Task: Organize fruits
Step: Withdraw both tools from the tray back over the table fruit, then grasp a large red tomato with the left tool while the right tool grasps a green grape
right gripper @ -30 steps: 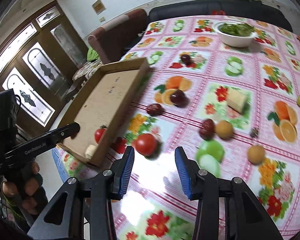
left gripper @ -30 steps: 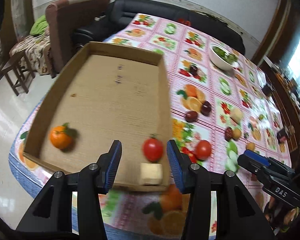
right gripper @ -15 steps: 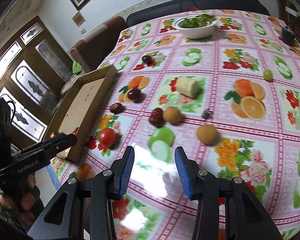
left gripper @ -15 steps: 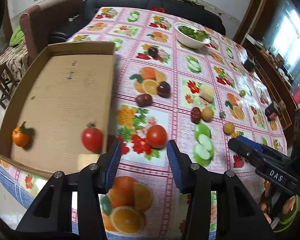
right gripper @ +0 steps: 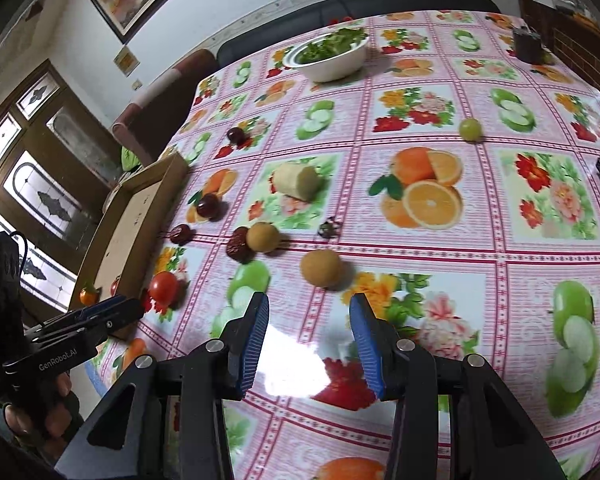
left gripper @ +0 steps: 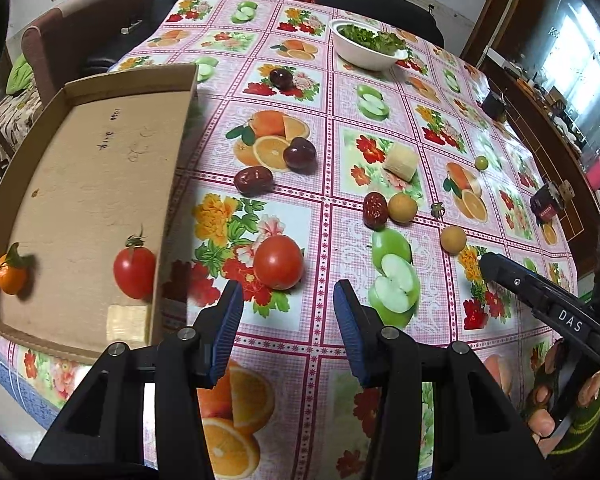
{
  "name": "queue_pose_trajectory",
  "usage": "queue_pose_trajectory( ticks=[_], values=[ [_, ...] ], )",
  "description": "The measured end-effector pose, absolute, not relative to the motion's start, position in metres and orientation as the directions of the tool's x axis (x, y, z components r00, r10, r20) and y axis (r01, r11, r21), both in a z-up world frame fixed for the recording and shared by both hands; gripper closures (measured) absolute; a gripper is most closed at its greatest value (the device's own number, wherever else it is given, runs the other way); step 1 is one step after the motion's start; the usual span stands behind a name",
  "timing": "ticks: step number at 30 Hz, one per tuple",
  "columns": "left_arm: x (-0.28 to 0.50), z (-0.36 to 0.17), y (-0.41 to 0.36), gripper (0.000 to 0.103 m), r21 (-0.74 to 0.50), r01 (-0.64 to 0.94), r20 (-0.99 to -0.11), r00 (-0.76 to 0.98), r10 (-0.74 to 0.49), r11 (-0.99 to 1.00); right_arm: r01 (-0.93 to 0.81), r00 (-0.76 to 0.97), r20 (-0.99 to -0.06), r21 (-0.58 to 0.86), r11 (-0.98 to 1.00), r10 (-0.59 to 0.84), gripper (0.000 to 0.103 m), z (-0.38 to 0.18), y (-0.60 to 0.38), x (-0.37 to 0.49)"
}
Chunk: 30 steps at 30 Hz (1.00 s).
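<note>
My left gripper (left gripper: 288,314) is open and empty, low over the tablecloth, with a loose red tomato (left gripper: 278,262) just ahead of its pads. To its left the cardboard tray (left gripper: 132,78) holds a second tomato (left gripper: 134,268), a tangerine (left gripper: 11,274) and a pale banana piece (left gripper: 126,322). My right gripper (right gripper: 310,320) is also open and empty, and a round brown fruit (right gripper: 322,267) lies right in front of it. Another brown fruit (right gripper: 263,236) touches a red date (right gripper: 238,249). Further off lie a date (right gripper: 180,234), two dark plums (right gripper: 209,205), a banana piece (right gripper: 298,182) and a green grape (right gripper: 471,129).
A white bowl of greens (right gripper: 328,56) stands at the far side of the table. Dark small objects (right gripper: 528,44) sit near the right edge. A sofa and an armchair (left gripper: 80,36) border the table behind. The fruit-print tablecloth shows pictures that resemble real fruit.
Both grippers swung right, away from the tray. The left one left the tray's corner and now faces the loose tomato. The right one moved from that tomato to the brown fruit.
</note>
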<state>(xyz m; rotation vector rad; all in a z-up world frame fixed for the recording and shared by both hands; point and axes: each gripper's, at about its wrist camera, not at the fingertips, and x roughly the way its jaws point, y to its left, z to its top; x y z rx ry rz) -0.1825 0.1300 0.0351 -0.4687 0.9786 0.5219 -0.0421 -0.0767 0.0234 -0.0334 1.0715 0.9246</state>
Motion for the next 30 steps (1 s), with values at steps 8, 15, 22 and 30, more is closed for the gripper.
queue_pose_trajectory(
  ticks=[8, 15, 22, 30],
  values=[
    [-0.174, 0.031, 0.131, 0.058, -0.136, -0.603, -0.872, 0.45, 0.194, 0.786, -0.64, 0.173, -0.772, 0.384, 0.666, 0.612, 0.058, 0.02, -0.082, -0.032],
    [-0.167, 0.021, 0.139, 0.058, -0.129, -0.611, -0.882, 0.43, 0.192, 0.781, -0.618, 0.26, -0.779, 0.319, 0.718, 0.57, 0.058, 0.023, -0.09, -0.001],
    [-0.157, 0.014, 0.145, 0.058, -0.111, -0.616, -0.886, 0.417, 0.203, 0.78, -0.55, 0.396, -0.788, 0.208, 0.809, 0.471, 0.058, 0.022, -0.088, 0.085],
    [-0.15, 0.003, 0.151, 0.056, -0.101, -0.618, -0.889, 0.408, 0.208, 0.78, -0.562, 0.423, -0.812, 0.112, 0.819, 0.402, 0.06, 0.0, -0.054, 0.131]
  ],
)
